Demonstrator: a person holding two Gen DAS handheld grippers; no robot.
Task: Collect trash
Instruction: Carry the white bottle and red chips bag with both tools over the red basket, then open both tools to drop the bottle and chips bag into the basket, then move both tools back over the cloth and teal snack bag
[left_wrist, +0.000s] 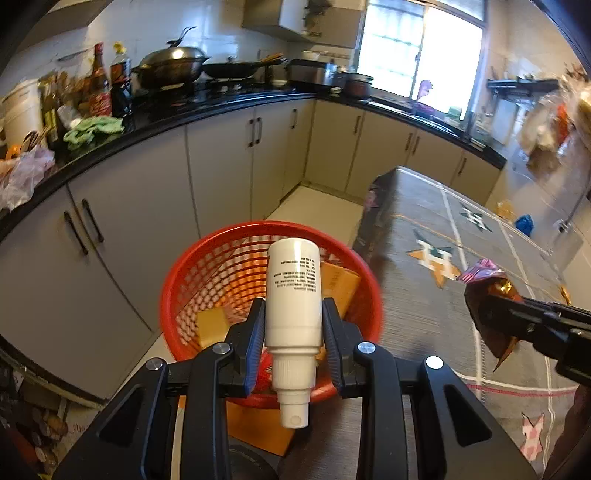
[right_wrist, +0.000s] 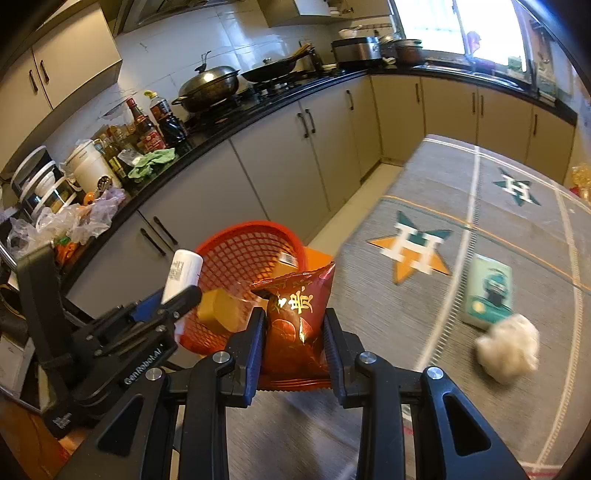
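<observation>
- Over the round red plastic mesh basket (left_wrist: 207, 295), the left gripper (left_wrist: 293, 328) is clamped on a white plastic spray bottle (left_wrist: 293, 295), nozzle pointing back at the camera, its body hanging above the basket's open mouth.
- Beside it, the right gripper (right_wrist: 294, 332) is squeezed onto a red foil snack packet (right_wrist: 297, 314), held near the basket rim over the edge of the grey patterned tablecloth (right_wrist: 424, 314).
- Judging by this, we're at the drop step: both pieces of trash carried in, neither released. Yellow-brown cardboard pieces (left_wrist: 338, 284) already sit inside.
- Next move looks simple for the left: spread the jaws and let the bottle fall. The right likely needs to travel further over the opening first, or the light packet could land on the table.
- Still waiting on the cloth: a crumpled white tissue ball (right_wrist: 508, 347) and a small green-and-white carton (right_wrist: 487, 291).
- Writing: gold Chinese characters on the packet, fine grey print on the bottle, both unreadable; "GenRobot.AI" on the left gripper's body; an "H" in each star on the cloth.
</observation>
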